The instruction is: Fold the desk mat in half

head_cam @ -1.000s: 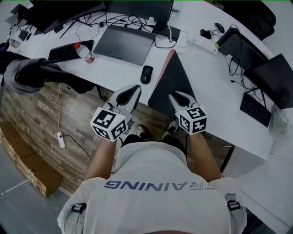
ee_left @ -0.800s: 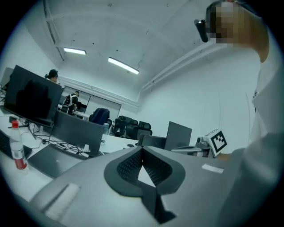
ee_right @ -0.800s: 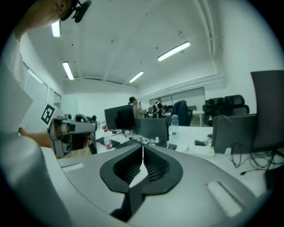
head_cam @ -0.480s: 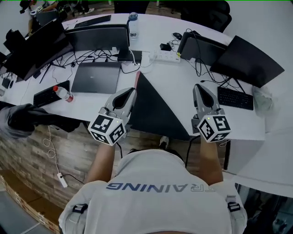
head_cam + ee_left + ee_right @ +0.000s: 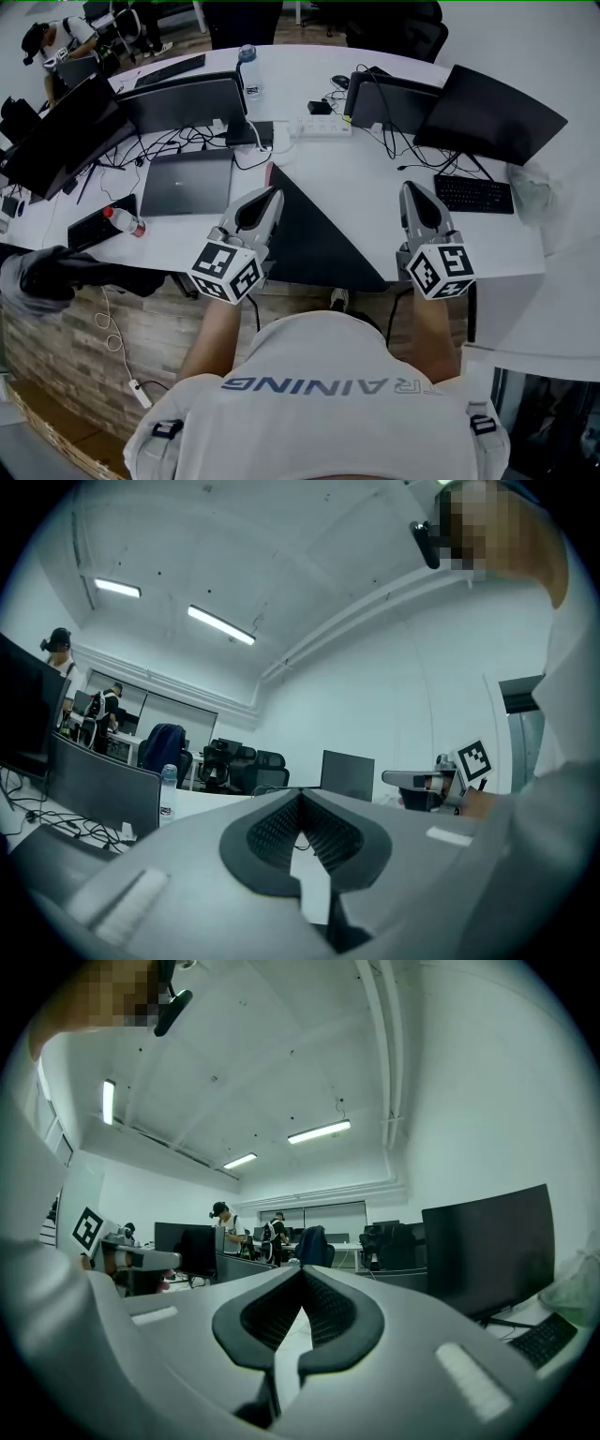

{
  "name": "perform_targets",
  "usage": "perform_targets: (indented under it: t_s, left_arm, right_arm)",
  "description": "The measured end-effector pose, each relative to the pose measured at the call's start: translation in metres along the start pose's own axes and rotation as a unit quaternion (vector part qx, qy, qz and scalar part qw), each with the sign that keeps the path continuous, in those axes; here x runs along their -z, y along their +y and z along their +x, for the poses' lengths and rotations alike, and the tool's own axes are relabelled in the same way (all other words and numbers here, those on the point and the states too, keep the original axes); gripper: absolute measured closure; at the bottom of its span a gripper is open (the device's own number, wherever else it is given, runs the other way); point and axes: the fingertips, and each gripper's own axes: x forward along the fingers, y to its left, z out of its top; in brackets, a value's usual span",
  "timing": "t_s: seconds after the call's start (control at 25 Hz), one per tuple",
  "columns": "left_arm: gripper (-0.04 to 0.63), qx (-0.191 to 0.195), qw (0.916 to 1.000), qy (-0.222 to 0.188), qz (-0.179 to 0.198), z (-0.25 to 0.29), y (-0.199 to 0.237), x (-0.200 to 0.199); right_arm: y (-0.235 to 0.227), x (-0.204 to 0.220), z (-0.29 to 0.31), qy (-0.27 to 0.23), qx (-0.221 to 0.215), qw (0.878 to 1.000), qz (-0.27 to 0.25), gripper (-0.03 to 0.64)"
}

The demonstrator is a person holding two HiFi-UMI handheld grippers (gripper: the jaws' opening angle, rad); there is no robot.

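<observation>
The dark desk mat [image 5: 314, 239] lies on the white desk [image 5: 375, 178] near its front edge and shows as a triangle, with a pinkish strip at its far left corner [image 5: 270, 174]. My left gripper [image 5: 274, 194] is over the mat's left edge, its jaws shut on nothing. My right gripper [image 5: 410, 187] is over bare desk to the right of the mat, also shut and empty. In the left gripper view the left gripper [image 5: 300, 797] points level across the room. The right gripper view shows the right gripper [image 5: 302, 1271] the same way; the mat appears in neither gripper view.
A closed laptop [image 5: 192, 181] lies left of the mat, with a red-capped bottle [image 5: 124, 221] beside it. Monitors [image 5: 187, 101], a power strip [image 5: 323, 125], cables and a water bottle [image 5: 247, 70] crowd the back. A keyboard [image 5: 473, 194] lies at right. People stand in the background.
The head view has swung round to face the desk squarely. My right gripper has moved right, off the mat onto bare desk. The left gripper stays by the mat's left edge.
</observation>
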Motion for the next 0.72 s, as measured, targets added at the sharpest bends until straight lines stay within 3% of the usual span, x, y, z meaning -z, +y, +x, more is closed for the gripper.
perform_targets:
  t_s: [0.72]
  left_arm:
    - [0.595, -0.031, 0.9994, 0.011, -0.010, -0.009, 0.017, 0.011]
  right_arm:
    - [0.012, 0.020, 0.016, 0.027, -0.029, 0.999, -0.002, 0.604]
